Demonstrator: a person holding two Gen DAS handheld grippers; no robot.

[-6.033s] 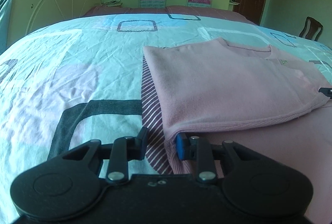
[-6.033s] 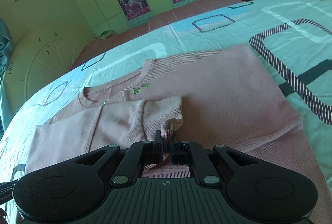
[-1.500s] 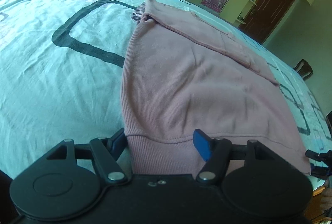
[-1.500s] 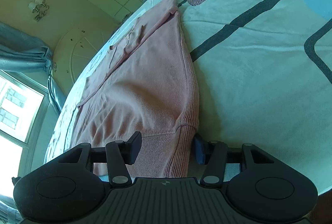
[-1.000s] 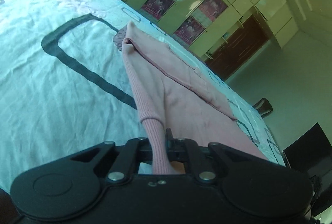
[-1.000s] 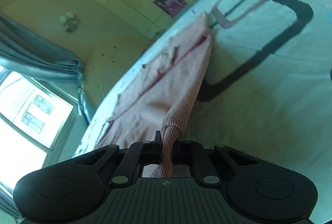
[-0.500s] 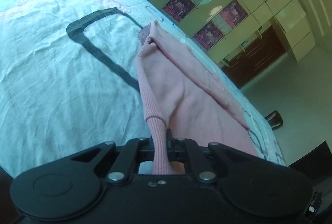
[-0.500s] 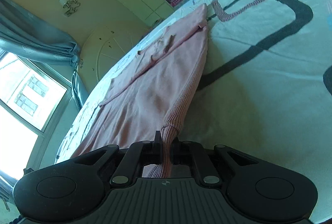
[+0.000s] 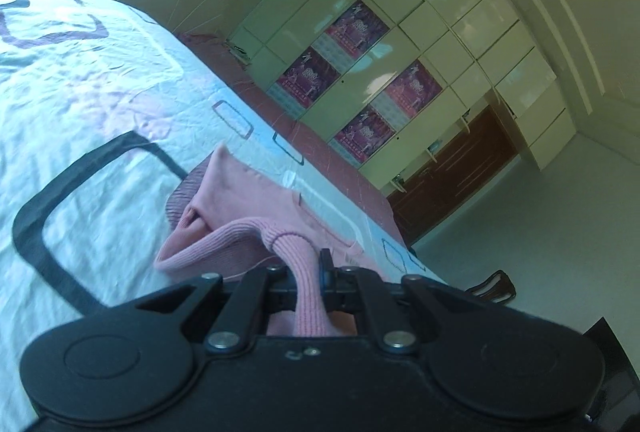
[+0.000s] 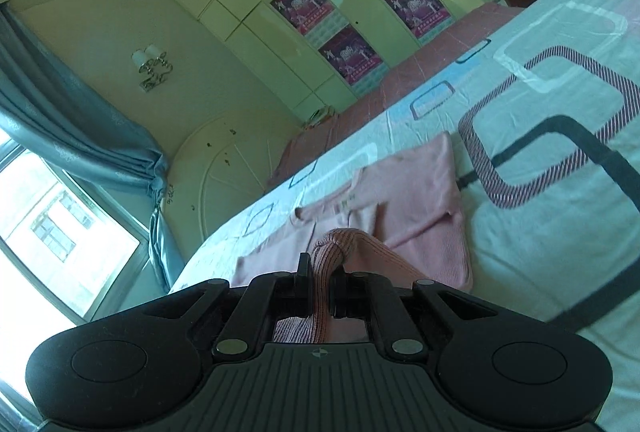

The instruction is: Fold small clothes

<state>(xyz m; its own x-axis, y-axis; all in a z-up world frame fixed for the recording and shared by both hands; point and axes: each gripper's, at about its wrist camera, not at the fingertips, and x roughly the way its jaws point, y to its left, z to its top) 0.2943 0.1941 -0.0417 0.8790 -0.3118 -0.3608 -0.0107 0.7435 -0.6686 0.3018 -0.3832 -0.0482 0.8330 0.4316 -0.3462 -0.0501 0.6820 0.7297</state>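
A pink knit sweater (image 9: 244, 200) lies on the patterned bed sheet (image 9: 80, 104), its sleeves folded in. My left gripper (image 9: 308, 284) is shut on the ribbed hem at the sweater's left corner and holds it lifted above the bed. In the right wrist view the sweater (image 10: 412, 188) lies flat ahead, neckline to the left. My right gripper (image 10: 320, 292) is shut on the ribbed hem at the right corner, also raised. The lower part of the sweater arches up from the bed toward both grippers.
The bed's white headboard (image 10: 224, 176) and a blue curtain (image 10: 80, 136) stand by the window. A wall of cream cupboards with posters (image 9: 360, 80) is behind the bed. A brown door (image 9: 452, 168) and a dark chair (image 9: 496, 284) are on the far side.
Both grippers have lifted the sweater's hem higher and carried it forward toward the neckline. The lower half of the sweater has come off the bed and bunched up.
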